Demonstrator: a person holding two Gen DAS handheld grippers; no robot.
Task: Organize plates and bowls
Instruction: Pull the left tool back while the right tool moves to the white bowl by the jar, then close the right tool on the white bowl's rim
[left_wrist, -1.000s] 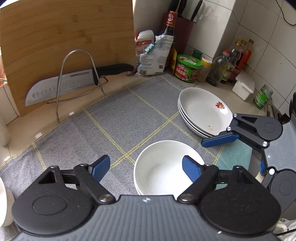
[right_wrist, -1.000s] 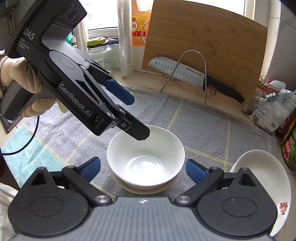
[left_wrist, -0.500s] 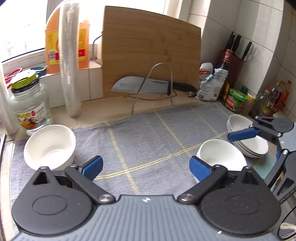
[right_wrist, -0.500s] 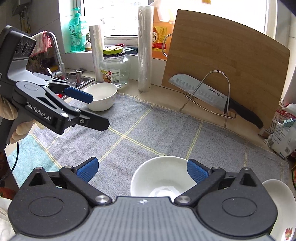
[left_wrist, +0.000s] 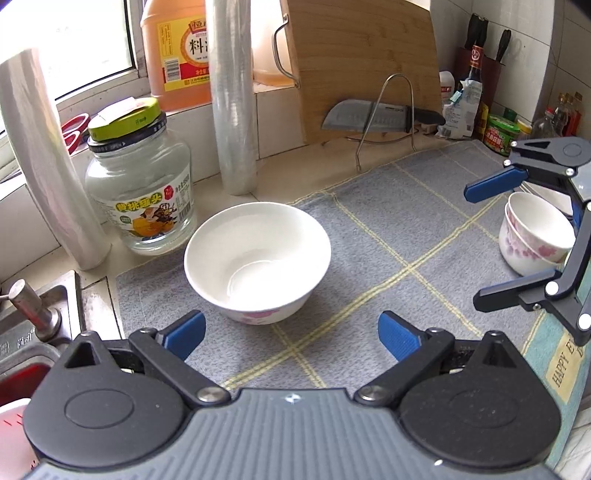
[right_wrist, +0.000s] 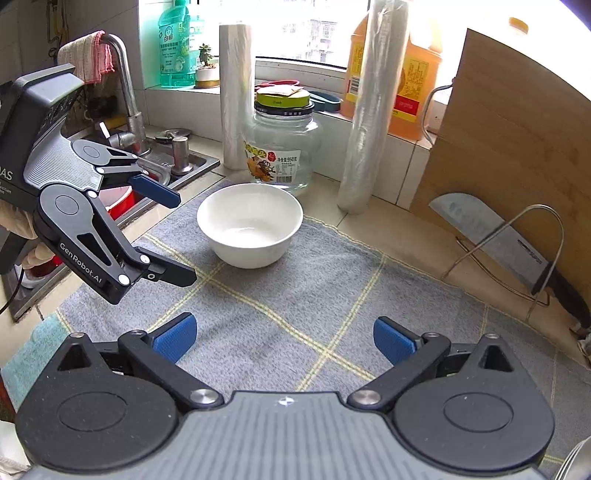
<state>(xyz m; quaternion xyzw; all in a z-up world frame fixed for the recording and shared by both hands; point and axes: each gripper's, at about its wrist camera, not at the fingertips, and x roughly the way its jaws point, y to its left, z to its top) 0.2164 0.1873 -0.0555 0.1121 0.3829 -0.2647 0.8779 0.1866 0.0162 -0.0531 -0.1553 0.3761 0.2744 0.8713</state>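
Both grippers have swung from the stacked bowls (left_wrist: 533, 236) toward the sink end of the grey mat (left_wrist: 388, 236), and a lone white bowl (left_wrist: 257, 260) now sits just ahead of the left gripper (left_wrist: 291, 334), beside the glass jar (left_wrist: 140, 192). Left gripper and right gripper (right_wrist: 284, 338) are both spread apart, holding nothing

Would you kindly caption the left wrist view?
Open left gripper faces a white bowl on the grey mat.
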